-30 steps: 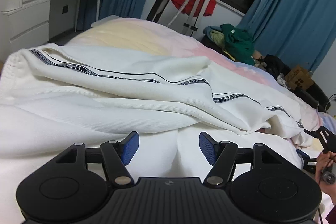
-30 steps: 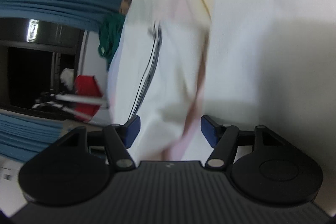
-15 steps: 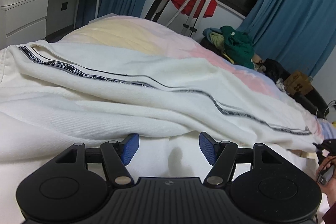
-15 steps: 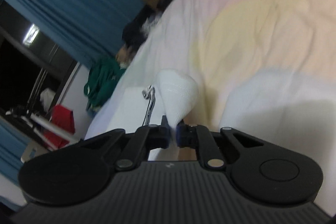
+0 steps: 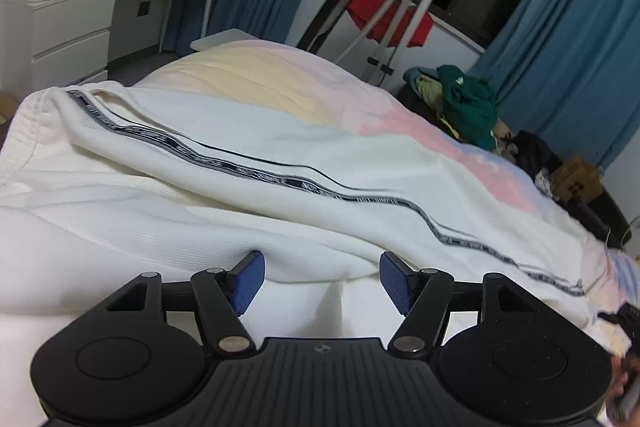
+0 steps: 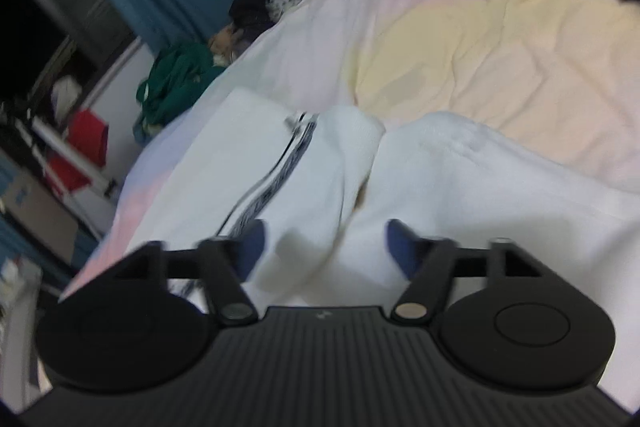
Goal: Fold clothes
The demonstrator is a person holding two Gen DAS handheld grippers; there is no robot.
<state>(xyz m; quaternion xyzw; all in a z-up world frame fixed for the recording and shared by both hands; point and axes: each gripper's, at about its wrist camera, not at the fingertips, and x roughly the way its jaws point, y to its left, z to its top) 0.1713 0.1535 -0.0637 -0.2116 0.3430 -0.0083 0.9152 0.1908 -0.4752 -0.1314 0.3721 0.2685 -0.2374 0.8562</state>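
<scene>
A white garment (image 5: 280,147) with a black-and-white printed stripe (image 5: 280,181) lies stretched across the pastel bed cover (image 5: 260,75). My left gripper (image 5: 320,271) hovers open just over its near folds; the blue pads press on nothing. In the right wrist view the garment's far end (image 6: 348,147) lies on the bed with the stripe (image 6: 280,183) running toward me. My right gripper (image 6: 326,247) is above it, its jaws opening. White cloth shows between the fingers, but the pads are not pressing on it.
A white dresser (image 5: 80,7) stands at the left. Behind the bed are a drying rack with a red cloth (image 5: 392,15), a pile of green clothes (image 5: 468,99), a cardboard box (image 5: 576,179) and blue curtains (image 5: 560,27). A hand (image 5: 624,391) shows at the lower right.
The right gripper shut on the garment's end, drew it out straight, then opened and let it go while rising. In the left view the striped leg now lies flatter and longer.
</scene>
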